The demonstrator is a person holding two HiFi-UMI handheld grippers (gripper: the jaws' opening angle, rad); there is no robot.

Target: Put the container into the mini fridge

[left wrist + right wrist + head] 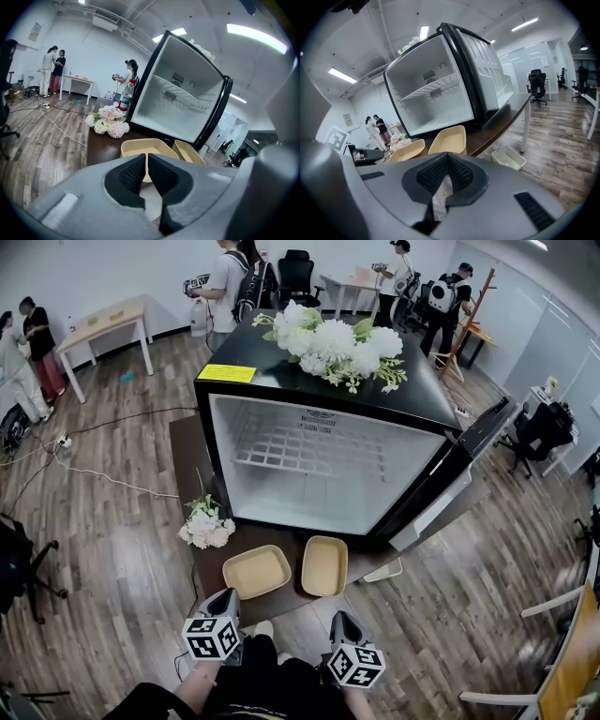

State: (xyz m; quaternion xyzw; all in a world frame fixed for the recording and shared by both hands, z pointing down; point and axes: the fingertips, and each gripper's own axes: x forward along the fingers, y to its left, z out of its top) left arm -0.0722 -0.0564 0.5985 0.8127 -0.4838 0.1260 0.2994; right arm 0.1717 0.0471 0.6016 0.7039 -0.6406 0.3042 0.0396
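The black mini fridge [281,382] with a white interior stands on the dark brown low table [187,454]. Its door [459,463] is swung wide to the right, so the space under the white wire shelf [314,448] is free to take a load. Two shallow tan rectangular containers lie side by side at the table's near edge, just before the fridge mouth: the left container [256,571] and the right container [324,565]. Both are uncovered and empty, probably set there for a short lift inward. The left gripper [225,596] and the right gripper [339,620] hover just short of that edge, each with its jaws pressed together on nothing. A yellow label [227,373] sits at the front left corner of the fridge top; its print is too small to read.
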